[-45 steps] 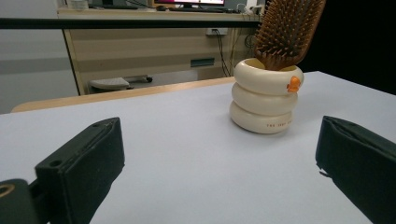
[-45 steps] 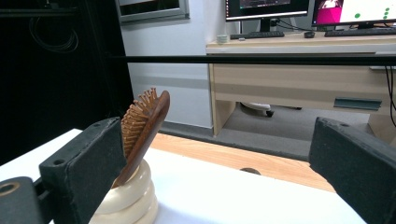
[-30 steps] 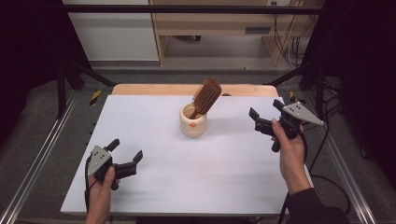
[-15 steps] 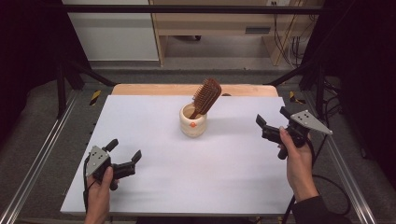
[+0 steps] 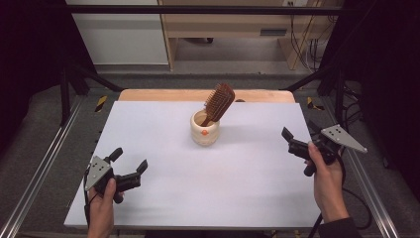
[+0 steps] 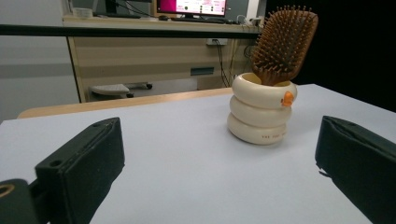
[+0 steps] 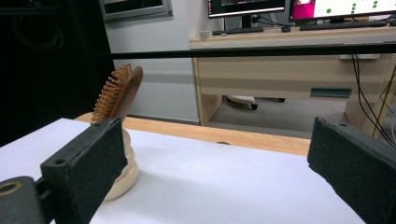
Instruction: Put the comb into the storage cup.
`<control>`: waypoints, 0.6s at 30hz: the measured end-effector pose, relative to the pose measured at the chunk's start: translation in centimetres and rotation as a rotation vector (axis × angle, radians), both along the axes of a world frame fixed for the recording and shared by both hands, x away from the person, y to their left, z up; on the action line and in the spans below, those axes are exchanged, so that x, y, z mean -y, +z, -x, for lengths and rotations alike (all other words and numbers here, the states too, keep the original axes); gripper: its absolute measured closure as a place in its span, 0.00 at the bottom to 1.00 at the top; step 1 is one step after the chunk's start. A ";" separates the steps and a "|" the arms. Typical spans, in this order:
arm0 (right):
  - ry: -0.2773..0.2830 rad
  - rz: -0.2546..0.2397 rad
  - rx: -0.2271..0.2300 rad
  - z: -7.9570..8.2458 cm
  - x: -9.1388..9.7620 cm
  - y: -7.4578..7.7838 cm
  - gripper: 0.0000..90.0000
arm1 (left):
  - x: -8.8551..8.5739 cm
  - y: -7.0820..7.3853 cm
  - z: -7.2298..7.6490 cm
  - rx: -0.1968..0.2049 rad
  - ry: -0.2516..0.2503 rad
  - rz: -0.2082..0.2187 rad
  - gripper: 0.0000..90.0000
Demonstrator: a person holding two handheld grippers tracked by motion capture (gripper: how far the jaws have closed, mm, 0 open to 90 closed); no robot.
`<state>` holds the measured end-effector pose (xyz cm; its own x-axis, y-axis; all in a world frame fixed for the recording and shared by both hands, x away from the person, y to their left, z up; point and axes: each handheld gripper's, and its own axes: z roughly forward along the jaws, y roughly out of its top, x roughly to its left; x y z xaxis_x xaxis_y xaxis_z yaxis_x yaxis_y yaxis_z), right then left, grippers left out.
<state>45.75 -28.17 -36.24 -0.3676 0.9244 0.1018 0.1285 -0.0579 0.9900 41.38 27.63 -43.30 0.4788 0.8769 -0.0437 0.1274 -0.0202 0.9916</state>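
With the hairbrush point(image 5: 218, 103) standing handle-down in the cream holder point(image 5: 204, 129) at mid-table, both the left gripper point(image 5: 130, 172) and right gripper point(image 5: 298, 141) sit wide open and empty (well apart from it), so whichever goes in should probably approach level and square.

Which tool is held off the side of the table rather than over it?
The right tool, open beyond the white table's right edge; the left tool, also open, hovers over the near-left corner.

White table point(image 5: 163, 148); cream holder point(image 5: 204, 132) standing centre.
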 end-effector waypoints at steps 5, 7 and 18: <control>0.001 0.002 0.000 0.5 0.4 -0.4 0.05 | -0.4 0.0 1.1 0.004 -0.012 -0.015 0.01; 0.002 0.005 -0.002 0.7 0.4 -0.7 0.05 | -0.7 0.0 1.4 0.006 -0.006 -0.013 0.01; -0.001 -0.005 -0.022 1.8 0.8 -2.5 0.05 | -1.8 -0.3 1.3 0.003 0.022 0.000 0.01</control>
<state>43.94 -28.95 -38.73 -0.3647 0.9241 0.1143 0.1506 -0.0626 0.9866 40.05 29.44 -43.56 0.4594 0.8873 -0.0422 0.1246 -0.0174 0.9921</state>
